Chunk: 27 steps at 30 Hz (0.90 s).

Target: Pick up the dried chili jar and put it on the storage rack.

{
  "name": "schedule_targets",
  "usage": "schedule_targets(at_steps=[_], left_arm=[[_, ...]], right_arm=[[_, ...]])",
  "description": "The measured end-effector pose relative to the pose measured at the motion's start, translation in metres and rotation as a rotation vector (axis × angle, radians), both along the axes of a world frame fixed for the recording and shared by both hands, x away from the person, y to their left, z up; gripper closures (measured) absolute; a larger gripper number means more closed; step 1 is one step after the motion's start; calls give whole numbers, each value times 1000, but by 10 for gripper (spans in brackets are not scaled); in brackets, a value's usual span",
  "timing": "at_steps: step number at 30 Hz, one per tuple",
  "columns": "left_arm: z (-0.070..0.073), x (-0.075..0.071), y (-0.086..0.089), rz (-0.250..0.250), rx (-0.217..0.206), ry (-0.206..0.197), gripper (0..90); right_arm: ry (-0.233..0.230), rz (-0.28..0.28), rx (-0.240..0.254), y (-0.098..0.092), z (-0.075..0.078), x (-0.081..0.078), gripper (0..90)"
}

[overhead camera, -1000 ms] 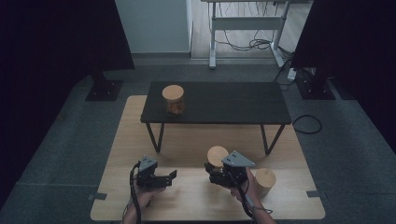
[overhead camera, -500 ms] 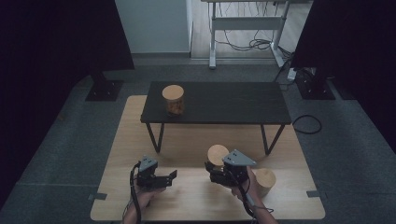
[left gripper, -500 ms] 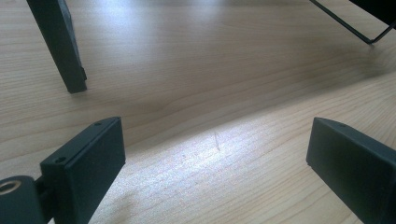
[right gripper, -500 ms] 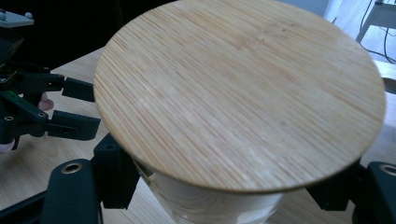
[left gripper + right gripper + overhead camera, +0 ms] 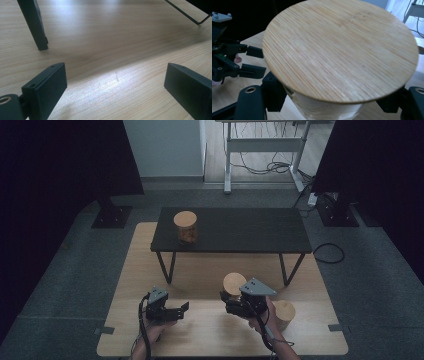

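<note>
My right gripper (image 5: 233, 301) is shut on a glass jar with a round bamboo lid (image 5: 234, 283), held just above the wooden board. In the right gripper view the lid (image 5: 339, 50) is close to the camera, and the jaws clamp the glass body (image 5: 324, 110) below it. My left gripper (image 5: 184, 309) stands open over the board at the left, with nothing between its jaws (image 5: 115, 85); it also appears at the left in the right gripper view (image 5: 252, 62). A second lidded jar (image 5: 185, 226) stands on the low black table (image 5: 250, 231). A third jar (image 5: 284, 314) sits on the board beside my right hand.
The black table stands on thin metal legs (image 5: 33, 23) over a pale wooden board (image 5: 200, 332). Grey carpet surrounds the board. Dark curtains and stands flank the back, and a white desk frame with cables (image 5: 265, 150) is behind.
</note>
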<state>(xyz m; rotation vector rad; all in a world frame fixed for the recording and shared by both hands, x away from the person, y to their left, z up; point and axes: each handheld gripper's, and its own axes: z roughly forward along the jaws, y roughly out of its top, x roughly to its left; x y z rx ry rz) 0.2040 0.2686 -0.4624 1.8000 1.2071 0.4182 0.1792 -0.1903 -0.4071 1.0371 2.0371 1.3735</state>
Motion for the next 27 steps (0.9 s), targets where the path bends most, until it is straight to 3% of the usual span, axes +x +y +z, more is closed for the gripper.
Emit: schedule_targets(at_steps=[27], left_arm=[[-1,1,1,3,-5,2,40]], right_arm=[[-29,18,-10,-3,17,1,249]])
